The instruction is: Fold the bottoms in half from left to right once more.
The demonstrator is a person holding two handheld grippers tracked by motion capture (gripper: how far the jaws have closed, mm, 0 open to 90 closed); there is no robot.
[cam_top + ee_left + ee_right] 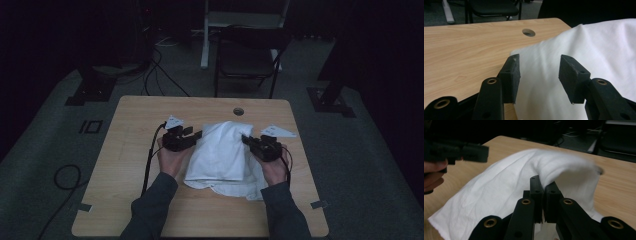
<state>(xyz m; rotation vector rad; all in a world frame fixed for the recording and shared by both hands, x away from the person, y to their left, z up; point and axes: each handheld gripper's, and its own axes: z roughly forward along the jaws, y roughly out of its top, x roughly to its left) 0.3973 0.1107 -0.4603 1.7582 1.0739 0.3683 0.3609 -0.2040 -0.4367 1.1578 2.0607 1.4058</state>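
One rumpled white cloth (222,155) on the table (130,150), right gripper (543,188) jaws pinching its edge, left gripper (539,75) jaws apart.

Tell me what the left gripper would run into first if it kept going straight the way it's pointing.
Most likely the white cloth. The left gripper has its jaws open, and the cloth's raised fold lies right ahead between them. How close it is can't be told for sure.
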